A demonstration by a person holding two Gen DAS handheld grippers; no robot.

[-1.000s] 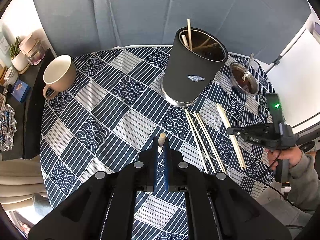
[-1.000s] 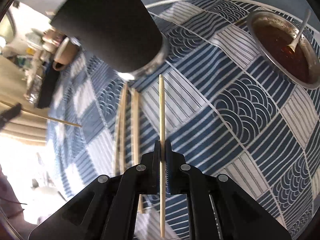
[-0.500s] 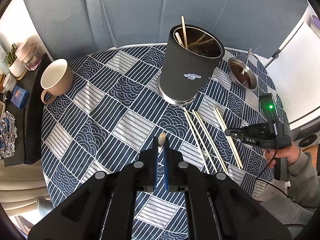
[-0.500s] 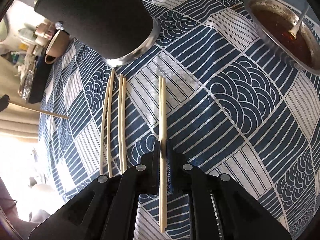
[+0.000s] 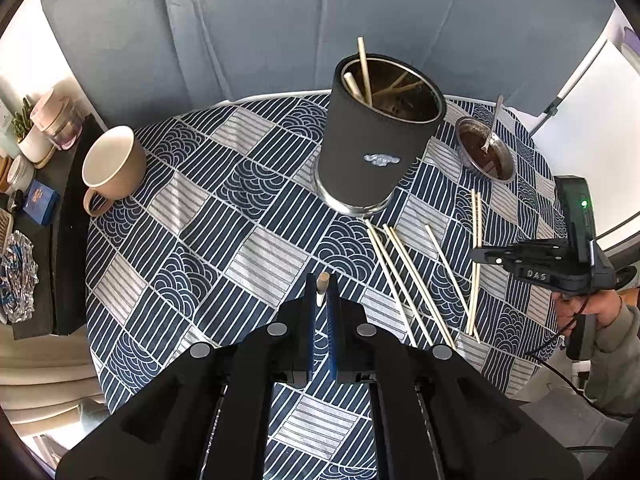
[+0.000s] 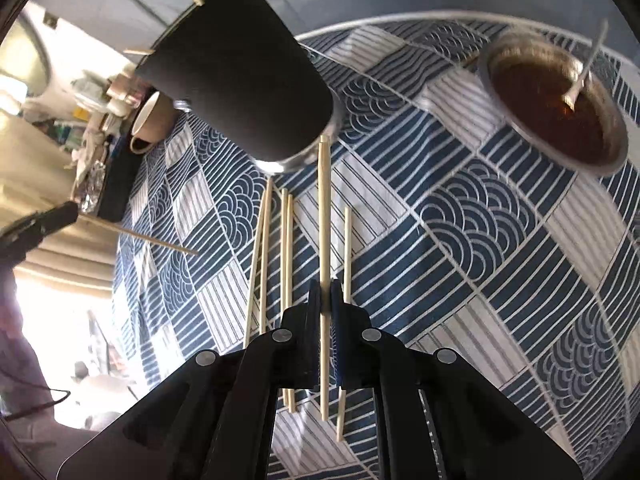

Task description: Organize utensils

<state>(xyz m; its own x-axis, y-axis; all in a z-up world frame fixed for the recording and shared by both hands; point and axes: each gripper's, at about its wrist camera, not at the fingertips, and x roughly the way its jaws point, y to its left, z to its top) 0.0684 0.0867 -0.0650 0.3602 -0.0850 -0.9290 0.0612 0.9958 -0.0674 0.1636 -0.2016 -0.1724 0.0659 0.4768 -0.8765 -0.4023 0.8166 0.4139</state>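
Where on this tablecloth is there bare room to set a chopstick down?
Free: the broad stretch of tablecloth between the mug and the black holder, down to the left gripper. Crowded: right of the holder, where loose chopsticks fan out below the sauce bowl.

The right gripper [image 6: 325, 294], clamped on a pale wooden chopstick [image 6: 323, 216], has risen off the blue-and-white patterned tablecloth [image 6: 500, 240]: half a second ago the stick lay flat on the cloth near the black cylindrical utensil holder [image 6: 244, 84], and now it hangs above the loose chopsticks [image 6: 286, 248] left lying there, its tip reaching the holder's metal base. From the left wrist view, that gripper [image 5: 478, 254] sits higher and farther from the holder [image 5: 376, 140].
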